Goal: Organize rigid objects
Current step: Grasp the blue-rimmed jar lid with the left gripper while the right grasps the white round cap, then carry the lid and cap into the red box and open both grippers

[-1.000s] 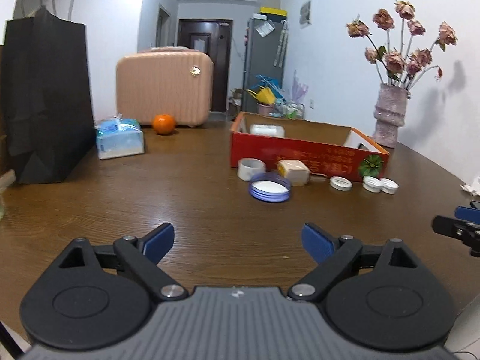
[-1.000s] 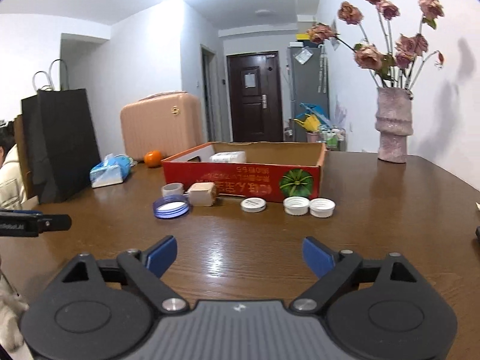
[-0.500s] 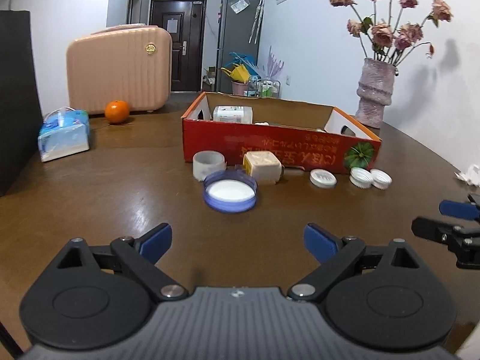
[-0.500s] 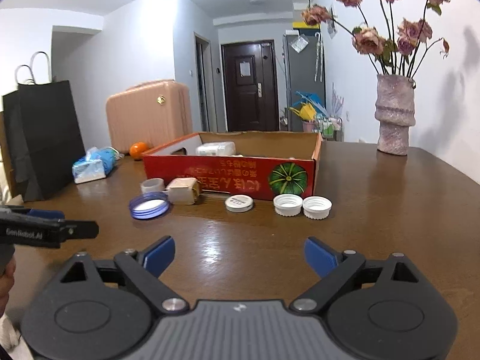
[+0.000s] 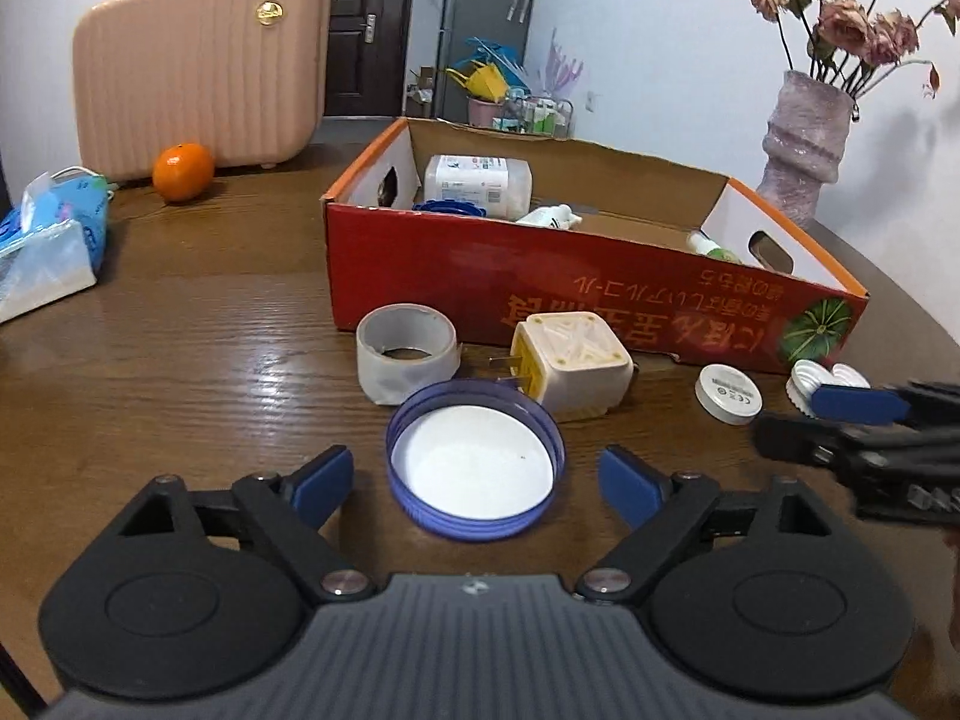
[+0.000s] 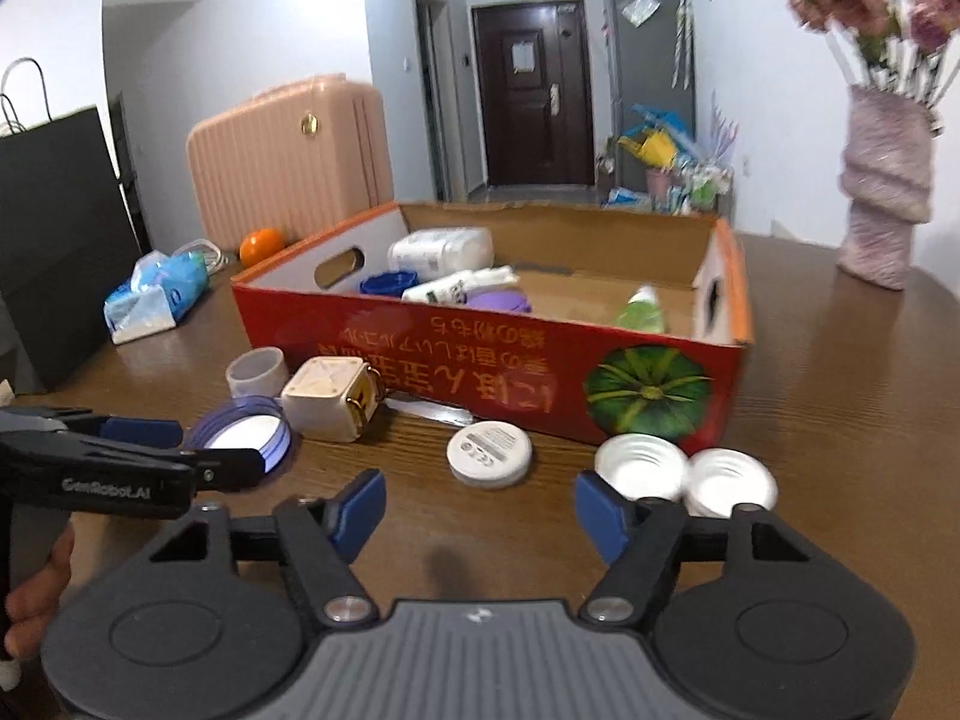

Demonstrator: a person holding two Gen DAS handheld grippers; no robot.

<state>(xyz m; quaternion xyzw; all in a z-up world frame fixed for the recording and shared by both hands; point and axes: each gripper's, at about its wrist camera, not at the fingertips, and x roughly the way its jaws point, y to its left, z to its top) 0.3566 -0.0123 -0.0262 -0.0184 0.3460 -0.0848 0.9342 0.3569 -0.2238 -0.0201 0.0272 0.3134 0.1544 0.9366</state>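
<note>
- The left gripper (image 5: 474, 483) is matte black, with blue pads on its fingertips (image 5: 324, 483), round discs at both sides, silver pivot screws and a ribbed grey centre plate.
- The right gripper (image 6: 480, 507) has the same build.
- White "GenRobot.AI" lettering marks the left gripper's side.
- A bare-skinned hand (image 6: 36, 591) shows at the left edge.

Bright indoor light glares off the table (image 5: 198, 360), edges bend fisheye-style, and the right wrist view blurs.
</note>
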